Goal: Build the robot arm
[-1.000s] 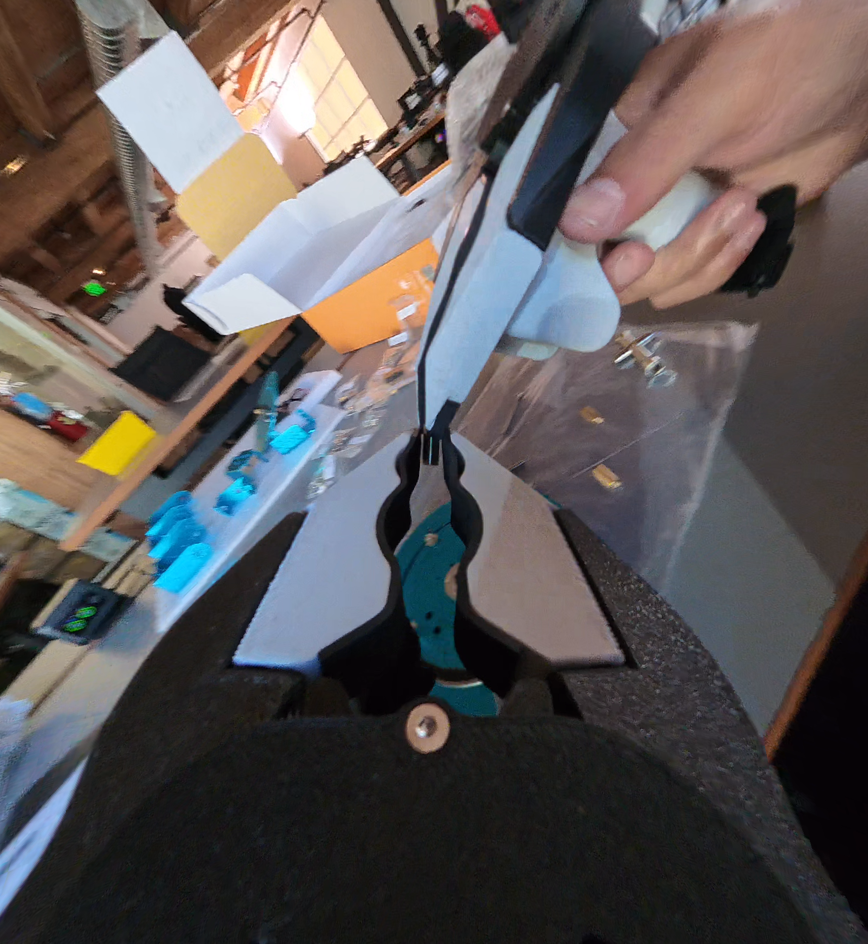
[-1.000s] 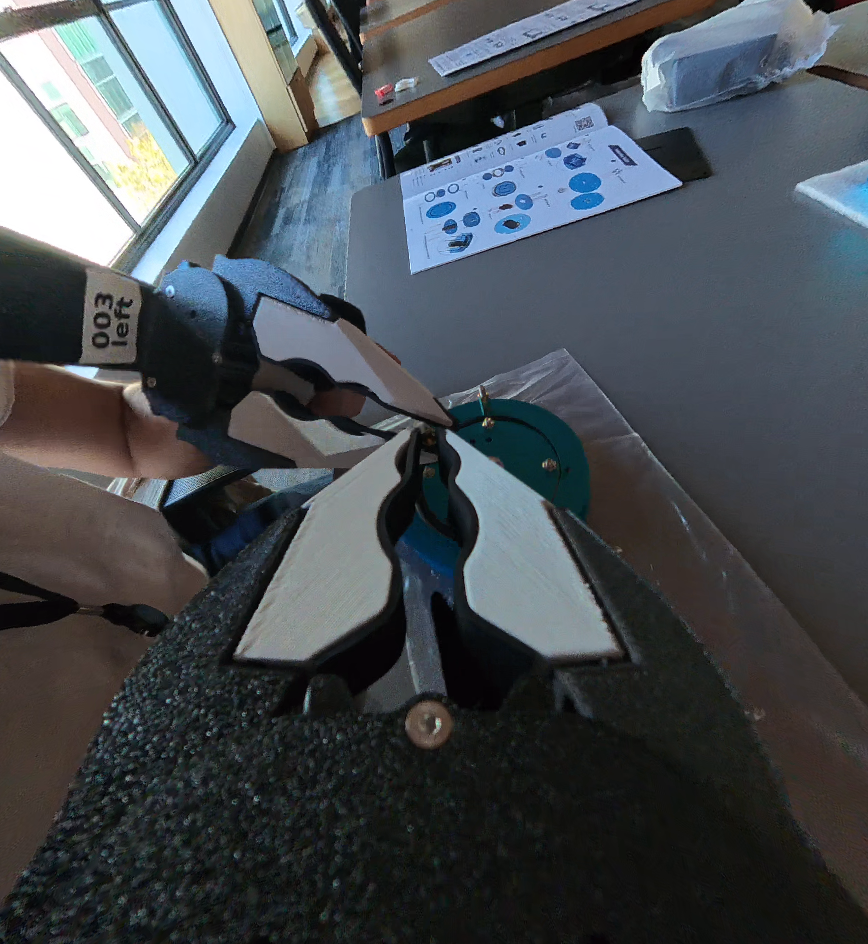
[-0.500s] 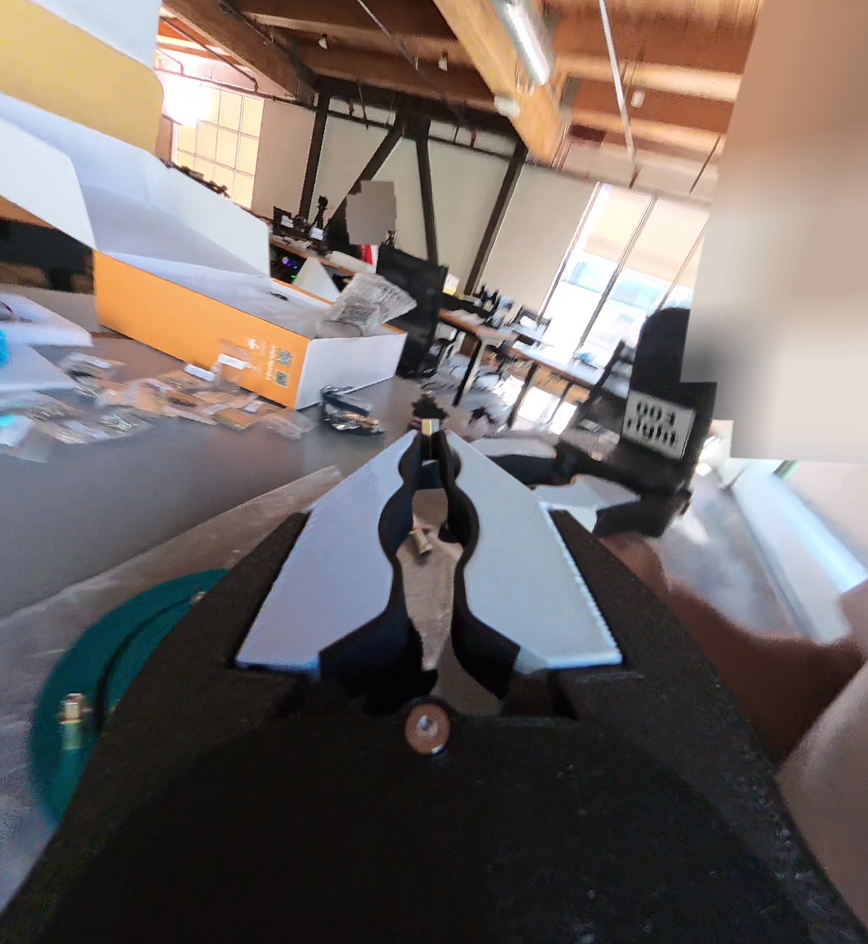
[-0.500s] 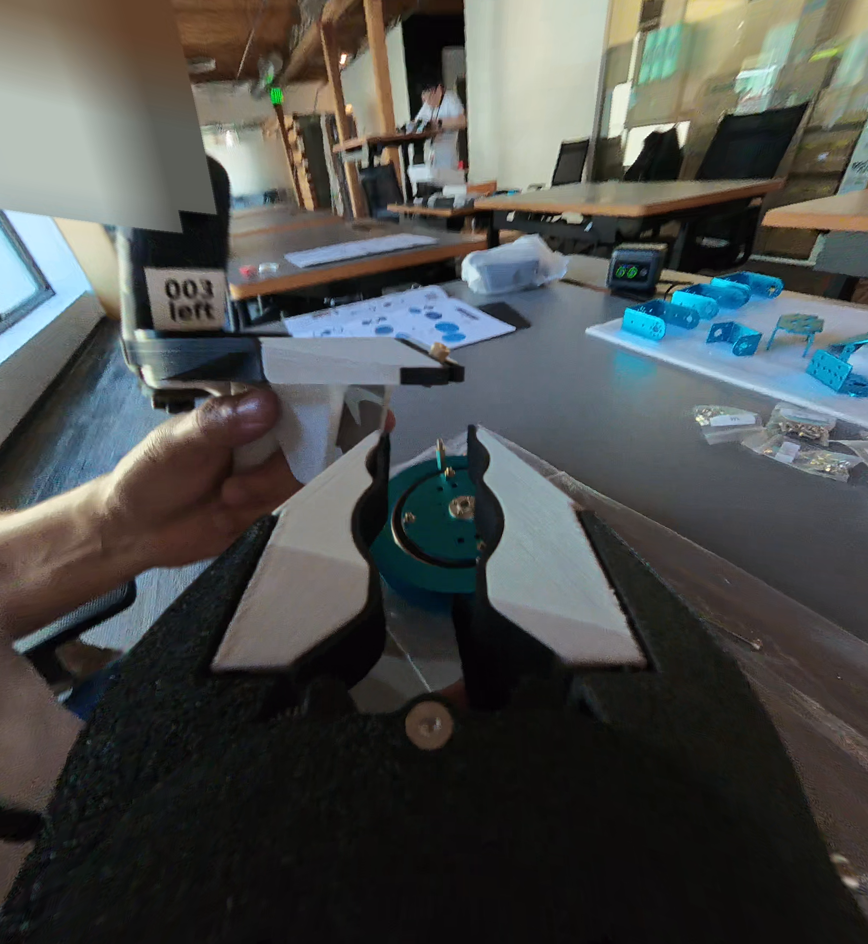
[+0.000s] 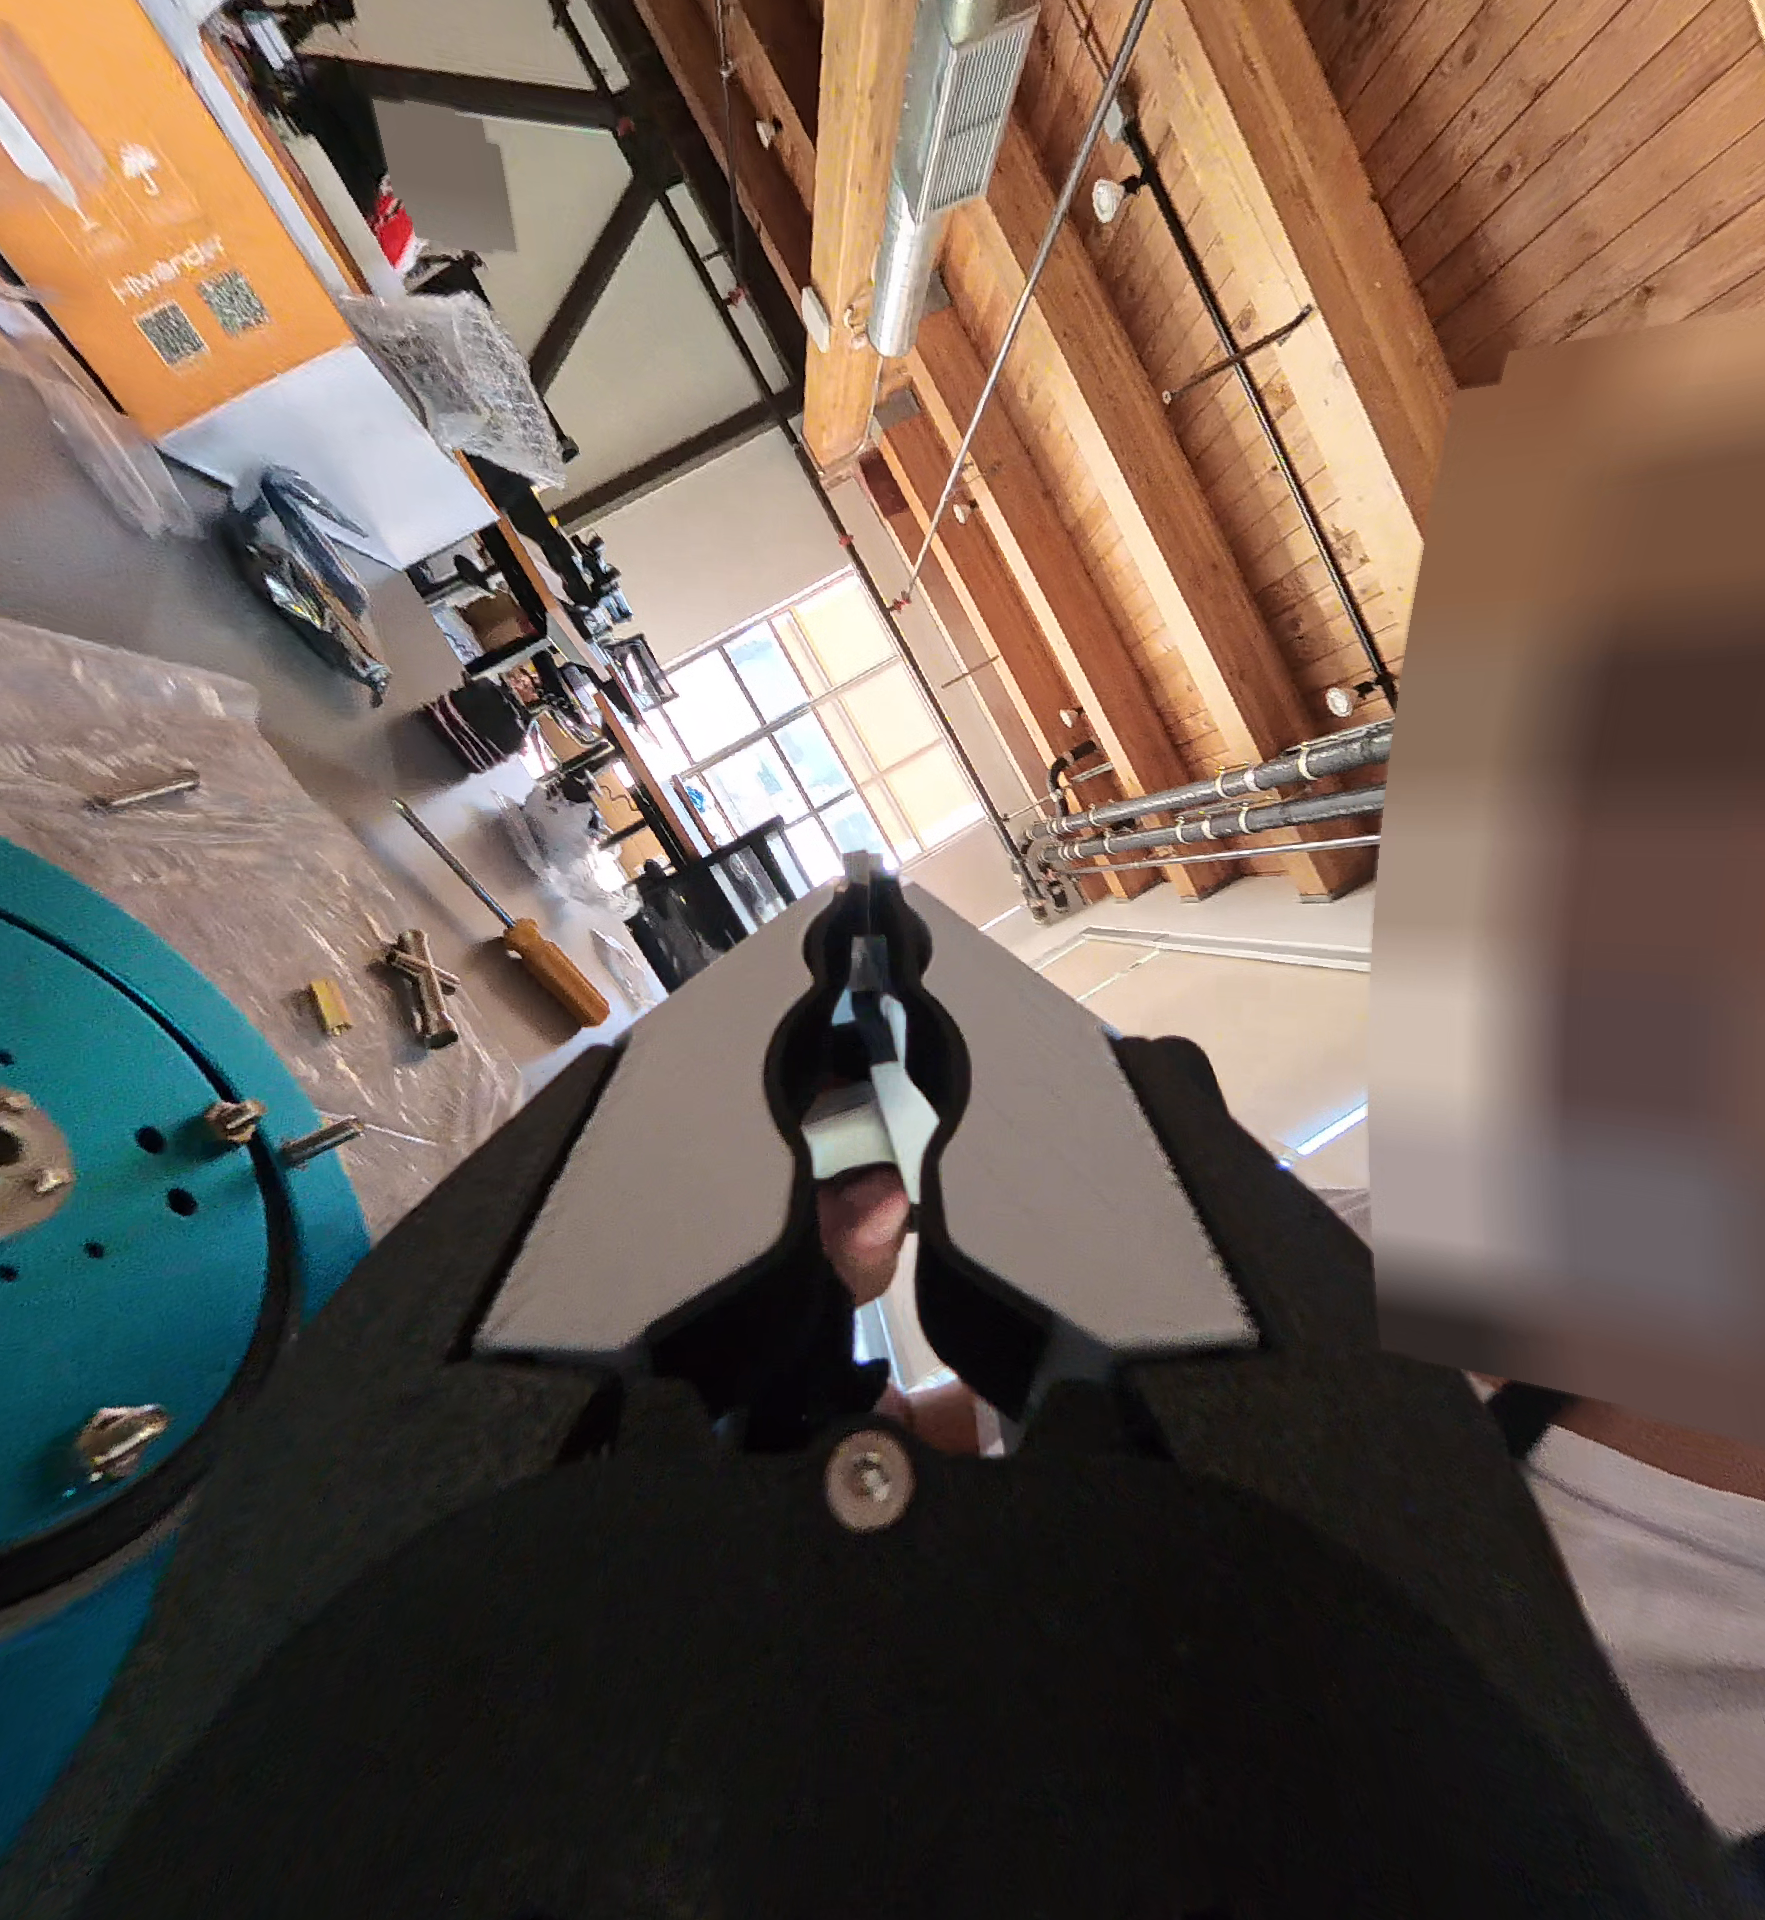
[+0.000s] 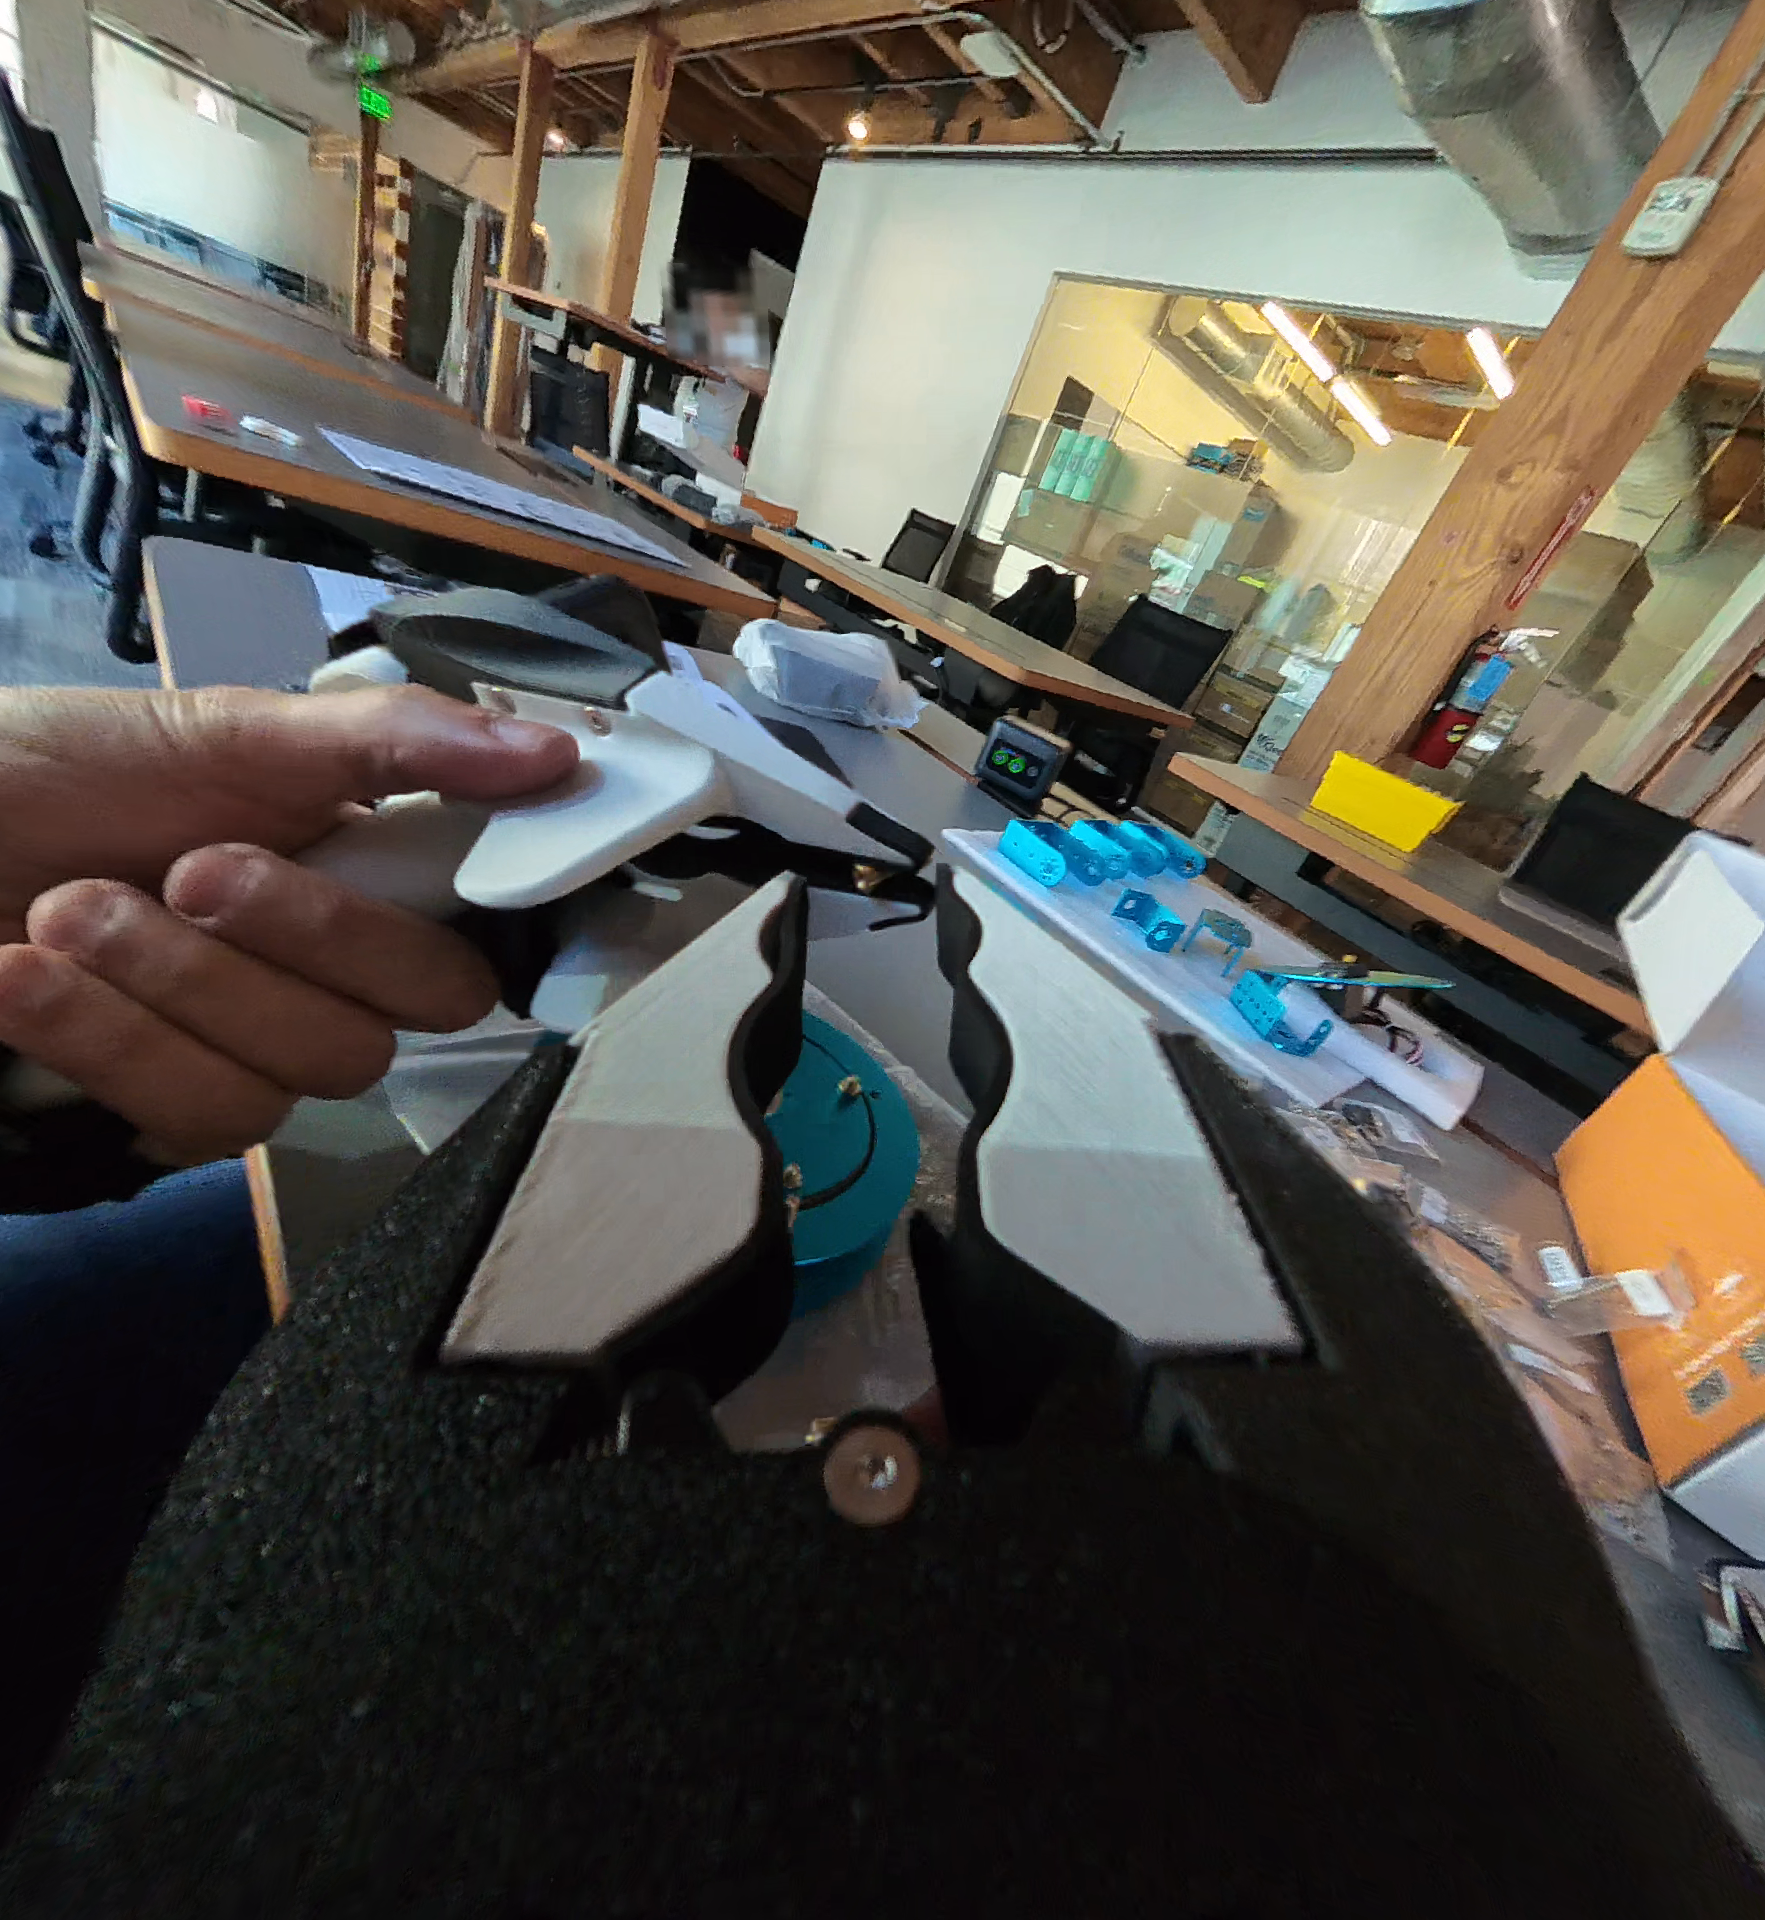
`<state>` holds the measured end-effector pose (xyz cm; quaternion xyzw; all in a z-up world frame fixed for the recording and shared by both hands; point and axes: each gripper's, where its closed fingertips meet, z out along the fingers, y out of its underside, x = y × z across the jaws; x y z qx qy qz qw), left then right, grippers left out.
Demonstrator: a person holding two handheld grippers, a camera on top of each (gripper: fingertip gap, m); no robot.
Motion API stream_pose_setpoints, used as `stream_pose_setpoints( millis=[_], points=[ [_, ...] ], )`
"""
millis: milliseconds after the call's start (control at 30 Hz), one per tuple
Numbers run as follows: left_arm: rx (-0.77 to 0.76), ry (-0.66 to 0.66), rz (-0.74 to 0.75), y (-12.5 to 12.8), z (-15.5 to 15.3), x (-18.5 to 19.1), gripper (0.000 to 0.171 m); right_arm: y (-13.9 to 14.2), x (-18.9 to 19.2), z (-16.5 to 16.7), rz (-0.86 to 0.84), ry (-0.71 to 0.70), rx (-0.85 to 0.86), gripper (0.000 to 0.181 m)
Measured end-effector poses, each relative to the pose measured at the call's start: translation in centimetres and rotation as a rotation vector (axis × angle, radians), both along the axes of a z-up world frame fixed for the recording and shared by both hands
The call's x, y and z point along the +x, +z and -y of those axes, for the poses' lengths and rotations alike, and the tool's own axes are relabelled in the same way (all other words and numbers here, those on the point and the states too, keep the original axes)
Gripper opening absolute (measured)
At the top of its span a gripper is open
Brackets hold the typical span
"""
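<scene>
My left gripper [image 5: 862, 868] is shut, with a small brass part pinched at its tip. It is tilted, so its view takes in the ceiling. In the right wrist view a hand holds the left gripper [image 6: 899, 868] side-on, its tip just ahead of the gap between my right fingers. My right gripper [image 6: 870, 891] is open and empty. A teal round disc [image 5: 78, 1143] with brass standoffs [image 5: 234, 1117] lies on a clear plastic sheet [image 5: 182, 831], below both grippers. It also shows in the right wrist view [image 6: 847, 1143].
An orange-handled screwdriver [image 5: 545, 971] and loose brass pieces [image 5: 421, 987] lie on the sheet. A white tray of blue brackets [image 6: 1169, 935], small hardware bags [image 6: 1377, 1132] and an orange and white box [image 6: 1688, 1299] sit to the right. The table edge [image 6: 265, 1226] is at left. The grippers are tip to tip, or close to it. My right tips are roughly 11 cm from the teal round disc [image 5: 78, 1143].
My right gripper has opened wide and tilted up from the disc. My left gripper has rolled and lifted with the brass part, its tip now at the right gripper's gap.
</scene>
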<state>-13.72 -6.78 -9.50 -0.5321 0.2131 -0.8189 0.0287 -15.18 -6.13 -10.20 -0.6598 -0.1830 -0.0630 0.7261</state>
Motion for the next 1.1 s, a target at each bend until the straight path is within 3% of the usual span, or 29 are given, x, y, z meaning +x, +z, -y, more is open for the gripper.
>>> stream_pose_setpoints(
  millis=[167, 333, 533, 1100],
  points=[
    [0.007, -0.118, -0.038, -0.3, 1.3, -0.3, 0.005, 0.1, -0.4, 0.4, 0.012, 0.081, -0.001, 0.018],
    [0.064, -0.294, -0.122, -1.3, 2.7, -1.1, 0.005, -0.8, -1.3, 1.6, 0.016, 0.305, -0.077, 0.010],
    [0.218, -0.335, -0.224, -2.3, 2.7, -1.4, 0.006, -1.6, -1.6, 1.6, 0.019, 0.368, -0.108, 0.008],
    [-0.139, -0.457, -0.192, -2.6, 1.3, -2.3, 0.015, -3.1, -1.7, 0.7, 0.065, 0.337, -0.184, 0.006]
  ],
)
